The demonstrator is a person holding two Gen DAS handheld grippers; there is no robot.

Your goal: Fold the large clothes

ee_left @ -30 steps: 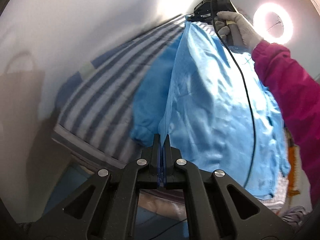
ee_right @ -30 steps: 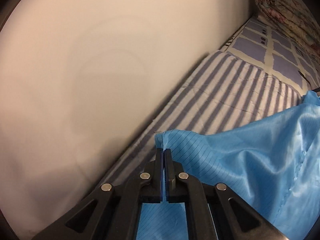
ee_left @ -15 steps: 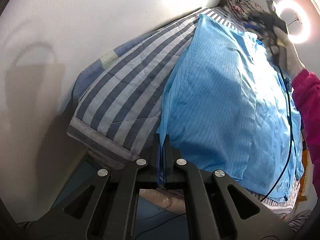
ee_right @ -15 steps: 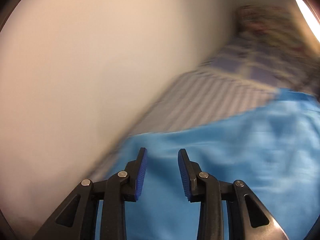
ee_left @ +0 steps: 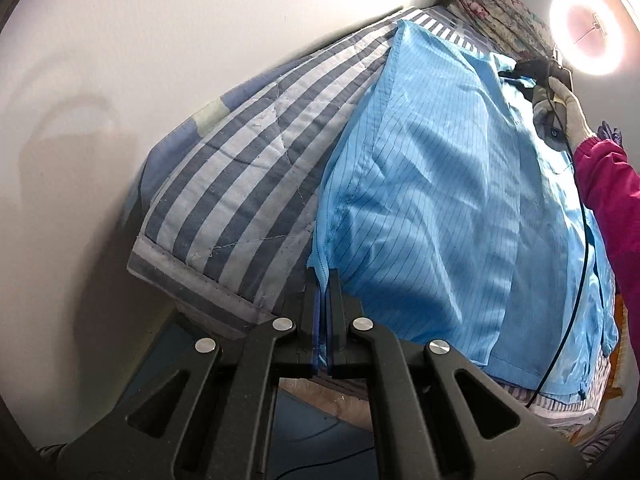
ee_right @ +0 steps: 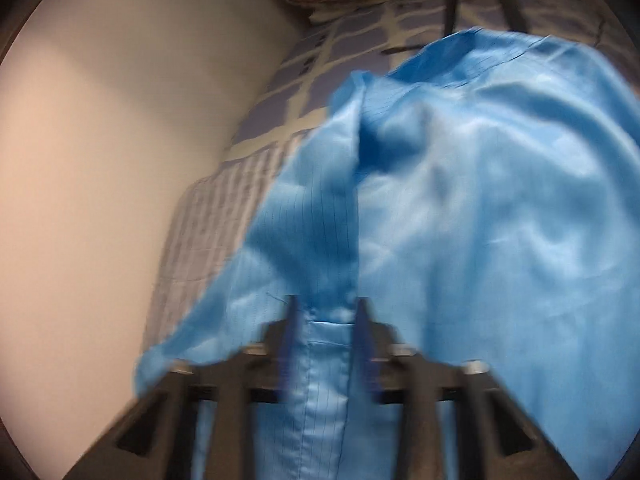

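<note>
Left wrist: claw [ee_left: 323,308] clamps blue garment [ee_left: 440,200] tightly.

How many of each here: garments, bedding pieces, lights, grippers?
Garments: 1 (blue garment)
Bedding: 2 (striped quilt, floral blanket)
Lights: 1 (ring light)
Grippers: 2 (left gripper, right gripper)
Total: 6

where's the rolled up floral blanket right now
In the left wrist view the floral blanket lies at the far end of the bed in the top right, beyond the blue garment and beside the ring light.
</note>
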